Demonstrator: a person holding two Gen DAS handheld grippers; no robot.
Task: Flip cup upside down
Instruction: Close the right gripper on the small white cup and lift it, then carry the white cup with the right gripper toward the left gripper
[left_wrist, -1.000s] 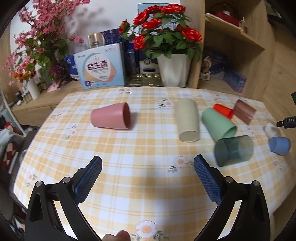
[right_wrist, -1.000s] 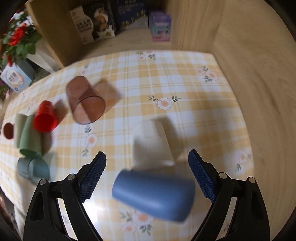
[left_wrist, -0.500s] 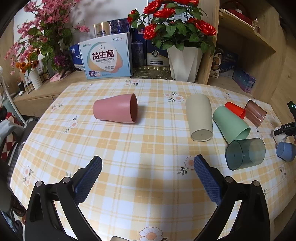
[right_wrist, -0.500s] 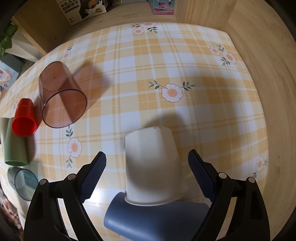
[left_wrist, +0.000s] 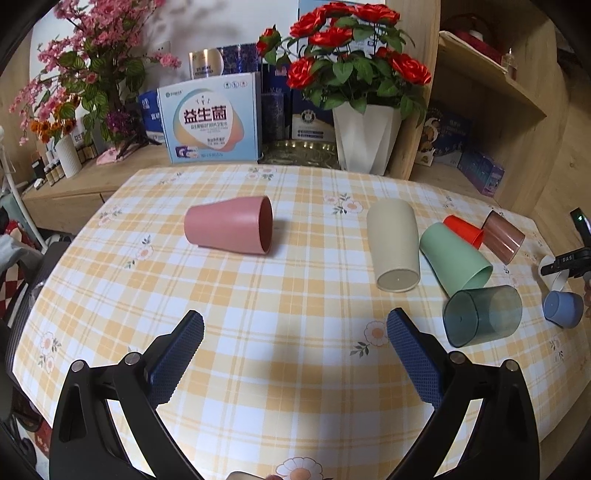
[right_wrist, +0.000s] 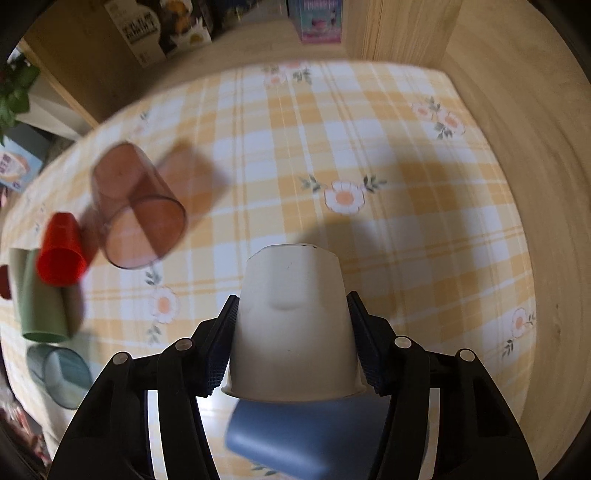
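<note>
Clamping my right gripper (right_wrist: 291, 332) on the white cup (right_wrist: 291, 321) at lower centre of the right wrist view, I risk knocking the blue cup (right_wrist: 295, 439) lying just beneath its rim when I turn it. The smooth, tapered wall could slip from my pads (right_wrist: 221, 347) mid-flip. My left gripper (left_wrist: 295, 354) hangs wide open, holding nothing, above the checked tablecloth (left_wrist: 295, 295).

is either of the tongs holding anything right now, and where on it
The right tongs are shut on the white cup, pads pressed on its two opposite side walls, near the rim end. The left tongs are open and hold nothing.
</note>
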